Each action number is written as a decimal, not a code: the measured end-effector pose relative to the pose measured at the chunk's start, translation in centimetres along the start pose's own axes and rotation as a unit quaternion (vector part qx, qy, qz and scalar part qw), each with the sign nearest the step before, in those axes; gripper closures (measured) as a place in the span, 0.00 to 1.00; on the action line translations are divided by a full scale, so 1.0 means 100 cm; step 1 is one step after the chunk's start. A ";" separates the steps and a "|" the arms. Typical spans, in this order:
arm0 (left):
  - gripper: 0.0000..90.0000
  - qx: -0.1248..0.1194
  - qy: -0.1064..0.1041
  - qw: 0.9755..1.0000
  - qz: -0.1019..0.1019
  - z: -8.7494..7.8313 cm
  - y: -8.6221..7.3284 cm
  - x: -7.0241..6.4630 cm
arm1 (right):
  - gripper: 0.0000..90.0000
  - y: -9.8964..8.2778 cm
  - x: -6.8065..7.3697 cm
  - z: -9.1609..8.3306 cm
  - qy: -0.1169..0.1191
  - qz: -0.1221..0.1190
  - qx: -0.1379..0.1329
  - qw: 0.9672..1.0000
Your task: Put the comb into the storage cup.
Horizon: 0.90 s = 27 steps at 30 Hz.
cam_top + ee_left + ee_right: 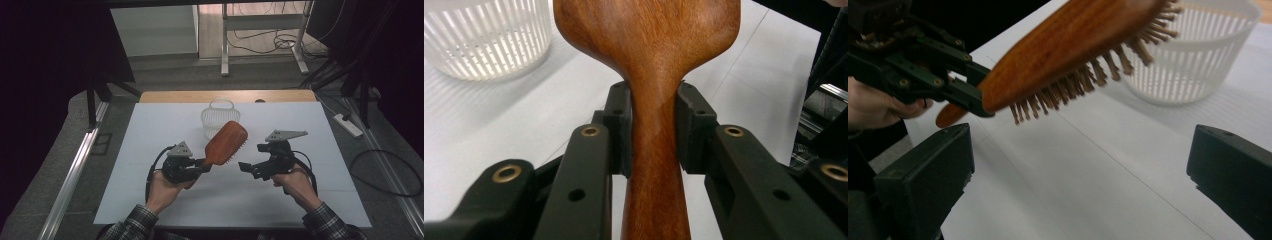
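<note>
Left hand-held gripper (204,165) clamps the wooden hairbrush (226,143) by its neck, aloft just near of the basket (220,118) — right hand-held gripper (243,167) gapes empty. Keep bristles down, handle pinched firm, lower w/o clipping rim.

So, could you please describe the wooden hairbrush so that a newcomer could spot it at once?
On the white table, just in front of the white slatted plastic basket, the left gripper clamps a reddish-brown wooden paddle hairbrush by its handle. It is the one wooden thing there, with bristles facing the open right gripper.
</note>
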<state>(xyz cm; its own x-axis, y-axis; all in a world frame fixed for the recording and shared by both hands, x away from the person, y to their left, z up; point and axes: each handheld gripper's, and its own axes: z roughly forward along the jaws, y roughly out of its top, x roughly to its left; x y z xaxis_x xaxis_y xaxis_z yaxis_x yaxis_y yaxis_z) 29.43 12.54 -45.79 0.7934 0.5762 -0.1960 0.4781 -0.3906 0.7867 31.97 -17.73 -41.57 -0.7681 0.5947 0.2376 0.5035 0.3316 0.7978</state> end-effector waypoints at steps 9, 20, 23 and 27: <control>0.79 -0.011 -0.003 1.000 -0.001 0.005 0.003 -0.004 | 0.00 0.011 0.001 0.013 0.008 0.010 0.004 1.000; 0.79 -0.017 -0.004 1.000 0.001 0.008 0.005 -0.009 | 0.00 0.025 0.003 0.025 -0.015 0.019 0.011 1.000; 0.79 -0.020 -0.005 1.000 0.001 0.007 0.005 -0.009 | 0.00 0.028 0.003 0.031 -0.010 0.029 0.013 0.999; 0.79 -0.020 -0.001 1.000 0.005 0.006 0.005 -0.010 | 0.00 0.031 0.003 0.039 -0.008 0.041 0.015 0.999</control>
<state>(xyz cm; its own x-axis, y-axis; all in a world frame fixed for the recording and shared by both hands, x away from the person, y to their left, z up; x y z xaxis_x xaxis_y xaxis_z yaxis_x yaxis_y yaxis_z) 29.16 11.32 -45.56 0.7982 0.5718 -0.1896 0.4553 -0.3666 0.8113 34.82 -13.68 -41.18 -0.7173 0.6328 0.2917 0.5757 0.3025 0.7596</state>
